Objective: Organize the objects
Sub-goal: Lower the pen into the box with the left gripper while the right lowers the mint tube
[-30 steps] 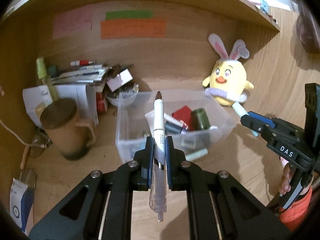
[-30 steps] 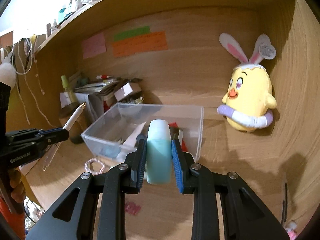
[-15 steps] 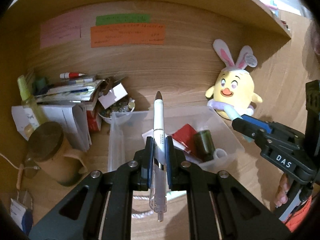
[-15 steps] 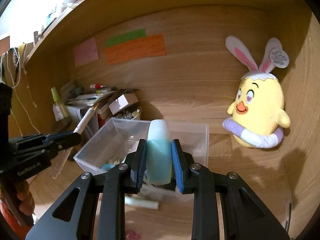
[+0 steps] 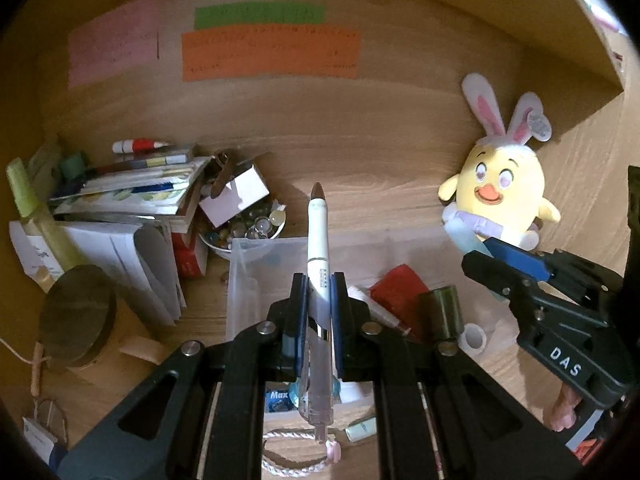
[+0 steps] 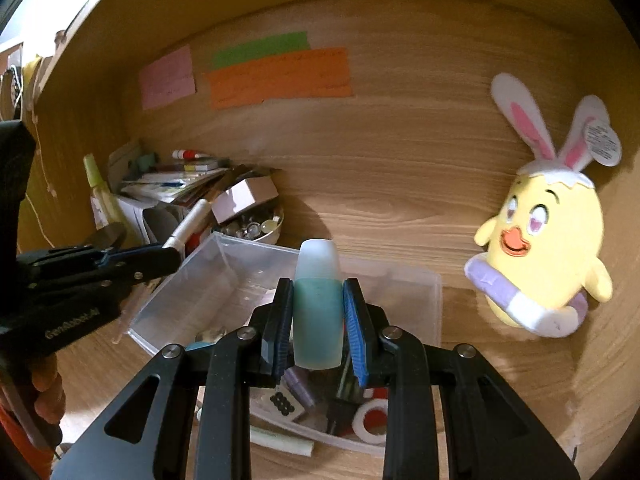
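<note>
My left gripper [image 5: 318,312] is shut on a white pen [image 5: 318,248] that points forward, tip up, above the clear plastic bin [image 5: 256,248]. My right gripper [image 6: 318,312] is shut on a pale teal bottle [image 6: 318,304] held upright above the same bin [image 6: 436,308]. The bin holds several small items, among them a red box [image 5: 398,286] and a dark green cylinder [image 5: 442,312]. The right gripper also shows in the left wrist view [image 5: 508,264]; the left gripper shows in the right wrist view [image 6: 160,256].
A yellow chick plush with bunny ears [image 5: 500,192] leans on the back wall at right. A pile of books and papers [image 5: 132,188], a bowl of beads [image 5: 248,228] and a brown lidded mug [image 5: 76,316] crowd the left. A white cord [image 5: 292,452] and a pale stick [image 6: 280,440] lie in front of the bin.
Both grippers have moved forward and over the bin, each keeping its hold. The bin's contents now lie directly beneath them.
</note>
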A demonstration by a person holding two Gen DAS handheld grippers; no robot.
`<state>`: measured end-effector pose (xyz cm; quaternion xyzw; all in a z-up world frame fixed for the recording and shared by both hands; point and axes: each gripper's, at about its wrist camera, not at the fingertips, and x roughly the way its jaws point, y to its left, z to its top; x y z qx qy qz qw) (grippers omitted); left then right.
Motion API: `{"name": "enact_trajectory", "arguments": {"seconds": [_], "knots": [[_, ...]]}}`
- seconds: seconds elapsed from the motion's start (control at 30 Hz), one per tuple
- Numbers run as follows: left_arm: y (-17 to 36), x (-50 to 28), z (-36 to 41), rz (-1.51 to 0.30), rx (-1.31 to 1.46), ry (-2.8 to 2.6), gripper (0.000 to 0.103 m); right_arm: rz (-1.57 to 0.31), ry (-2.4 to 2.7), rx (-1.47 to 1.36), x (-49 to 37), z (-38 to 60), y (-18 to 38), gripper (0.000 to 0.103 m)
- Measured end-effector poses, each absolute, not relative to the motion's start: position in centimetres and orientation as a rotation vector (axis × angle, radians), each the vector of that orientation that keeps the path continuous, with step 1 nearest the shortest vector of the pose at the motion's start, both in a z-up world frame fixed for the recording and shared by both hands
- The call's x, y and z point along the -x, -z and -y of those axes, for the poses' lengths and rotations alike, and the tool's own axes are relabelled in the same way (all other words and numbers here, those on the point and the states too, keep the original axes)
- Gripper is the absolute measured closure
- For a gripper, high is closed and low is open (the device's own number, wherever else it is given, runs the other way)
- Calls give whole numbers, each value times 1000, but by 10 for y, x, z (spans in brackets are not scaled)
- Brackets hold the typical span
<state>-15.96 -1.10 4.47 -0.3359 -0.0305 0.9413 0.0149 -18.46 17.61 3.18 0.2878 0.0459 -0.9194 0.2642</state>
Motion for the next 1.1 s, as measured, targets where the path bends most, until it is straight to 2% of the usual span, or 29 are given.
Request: {"name": "enact_trajectory", "arguments": {"seconds": [0.63,1.1], "knots": [[2,203,13,21,1213,-2907,93,-234,2405,-964,213,-139,25,80],[7,203,19,67,1246,-2852,92,-303,2455,-996,222,-133,37,80]]}}
